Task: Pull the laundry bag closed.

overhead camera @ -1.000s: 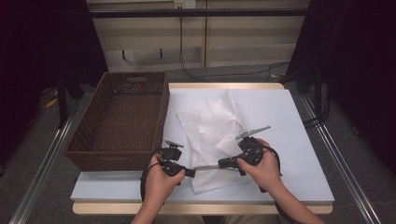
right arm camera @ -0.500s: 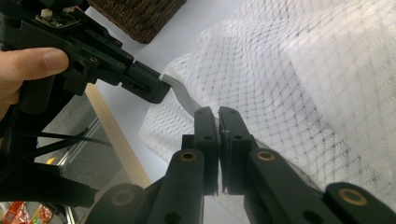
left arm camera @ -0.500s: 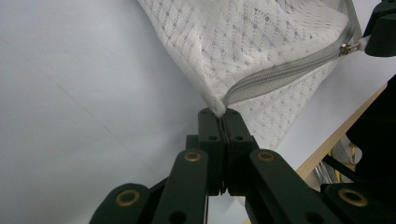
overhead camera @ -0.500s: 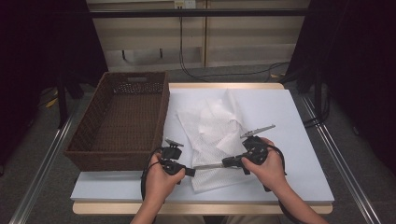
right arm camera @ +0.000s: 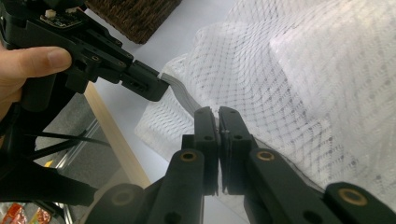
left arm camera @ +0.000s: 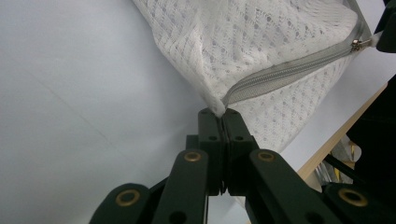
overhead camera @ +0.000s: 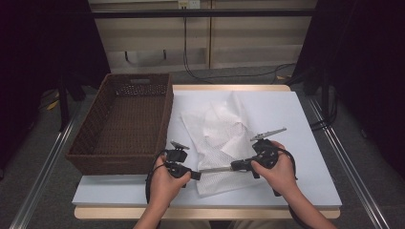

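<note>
While no writing is legible, both grippers' jaws clamp the mesh bag (overhead camera: pixel 217 138) (left (left arm camera: pixel 223 112) at the zipper's (left arm camera: pixel 289 70) end, right (right arm camera: pixel 218 114) at its pull).

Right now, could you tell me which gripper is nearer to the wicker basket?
Left. The left gripper sits just off the wicker basket's near right corner; the right gripper is farther right, across the mesh bag.

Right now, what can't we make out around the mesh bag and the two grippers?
- What lies inside the mesh bag: every view shows just folded white netting.
- Zipper pull: in the left gripper view it is tiny at the right edge; in the right gripper view the right gripper covers it with its shut jaws.
- Bag corner: pinched out of sight inside the left gripper.
- Basket: near wall hides its closest floor strip, high view.
</note>
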